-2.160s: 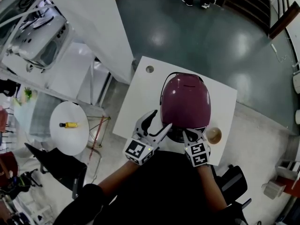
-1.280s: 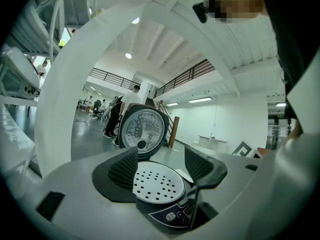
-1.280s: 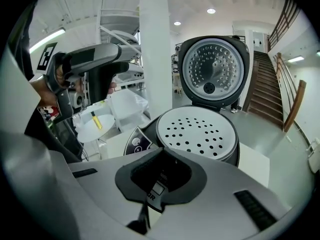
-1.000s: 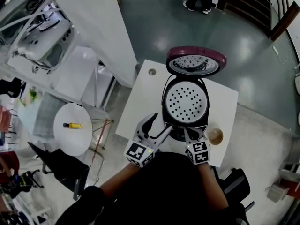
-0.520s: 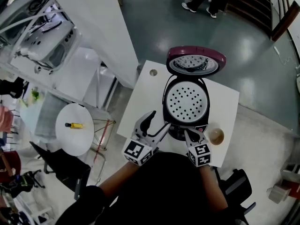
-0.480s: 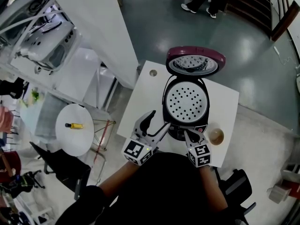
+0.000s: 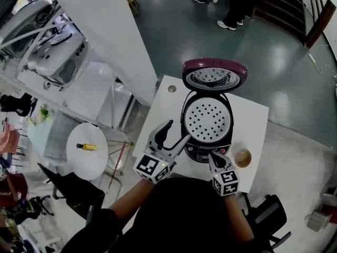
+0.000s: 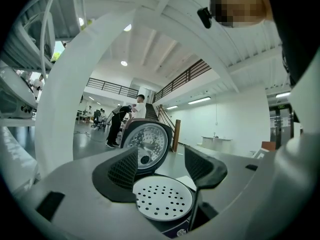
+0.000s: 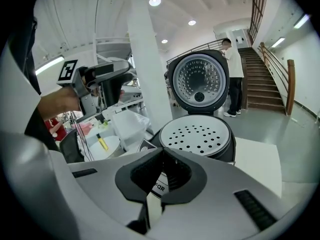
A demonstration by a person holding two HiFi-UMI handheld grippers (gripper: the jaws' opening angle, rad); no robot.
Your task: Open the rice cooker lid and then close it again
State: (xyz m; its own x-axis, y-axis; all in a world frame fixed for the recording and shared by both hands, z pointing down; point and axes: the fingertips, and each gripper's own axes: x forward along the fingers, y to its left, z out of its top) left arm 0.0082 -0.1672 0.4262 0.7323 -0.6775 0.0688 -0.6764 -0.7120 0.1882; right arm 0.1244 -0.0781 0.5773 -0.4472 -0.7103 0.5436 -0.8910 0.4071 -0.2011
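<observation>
Once opened, lid [image 7: 214, 76] upright behind rice cooker [image 7: 206, 125] on worktop [image 7: 253, 117]; in front of cooker, left gripper [image 7: 177, 132] fingers apart, right gripper [image 7: 212, 157] fingers together, both empty; closing step next, likely needing reach over to lid rim.

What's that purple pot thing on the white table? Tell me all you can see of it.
It is a rice cooker with a dark, glossy body, standing upright on the white table. Its hinged lid, maroon outside, stands open at the far side and shows a silvery, dimpled inner face with a dark hub. A white plate dotted with holes covers the pot's mouth.
</observation>
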